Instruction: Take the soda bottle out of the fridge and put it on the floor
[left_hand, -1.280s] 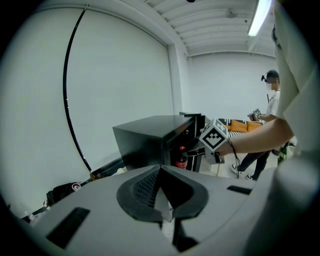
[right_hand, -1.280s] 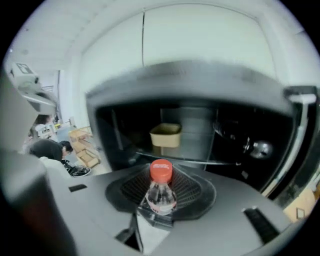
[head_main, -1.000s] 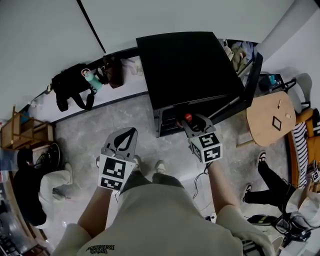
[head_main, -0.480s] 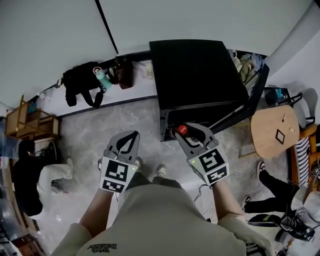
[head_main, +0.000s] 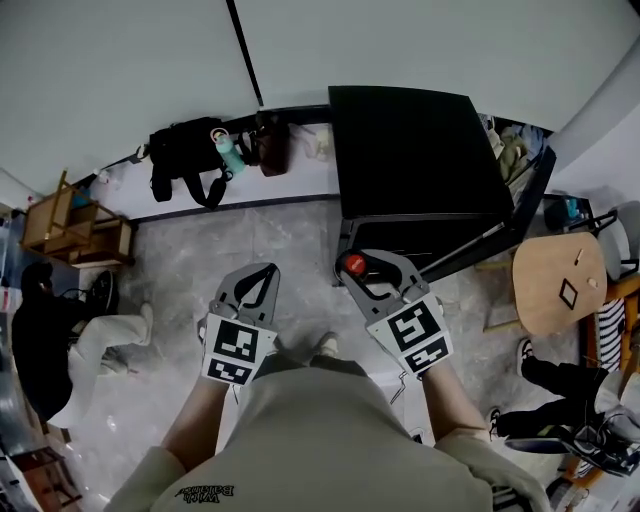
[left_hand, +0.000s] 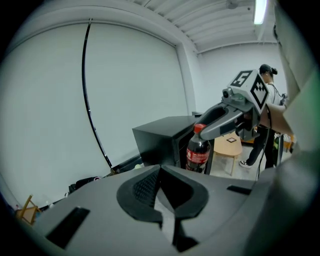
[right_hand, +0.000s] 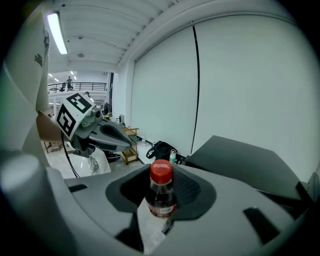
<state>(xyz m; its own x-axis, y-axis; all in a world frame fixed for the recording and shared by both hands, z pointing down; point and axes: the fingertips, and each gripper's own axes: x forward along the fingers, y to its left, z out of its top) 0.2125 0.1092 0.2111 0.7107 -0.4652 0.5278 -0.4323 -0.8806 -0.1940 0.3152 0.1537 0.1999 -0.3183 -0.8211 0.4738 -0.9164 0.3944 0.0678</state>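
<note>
A dark soda bottle with a red cap (head_main: 353, 264) and a red label hangs in the air in front of the black fridge (head_main: 415, 140), just outside its open front. My right gripper (head_main: 368, 262) is shut on the bottle's neck, with the cap (right_hand: 161, 172) standing above the pads. In the left gripper view, the bottle (left_hand: 198, 152) hangs upright under the right gripper (left_hand: 220, 120), beside the fridge (left_hand: 160, 140). My left gripper (head_main: 262, 272) is held over the grey floor to the left, shut and holding nothing.
The fridge door (head_main: 500, 225) stands open to the right. A round wooden table (head_main: 555, 285) is beyond it. A black bag (head_main: 185, 160) with a teal flask lies by the wall, a wooden rack (head_main: 75, 230) at left. People sit at left (head_main: 60, 340) and right (head_main: 545, 375).
My right gripper has drawn the bottle back out of the fridge opening toward me and a little left. The left gripper has hardly moved.
</note>
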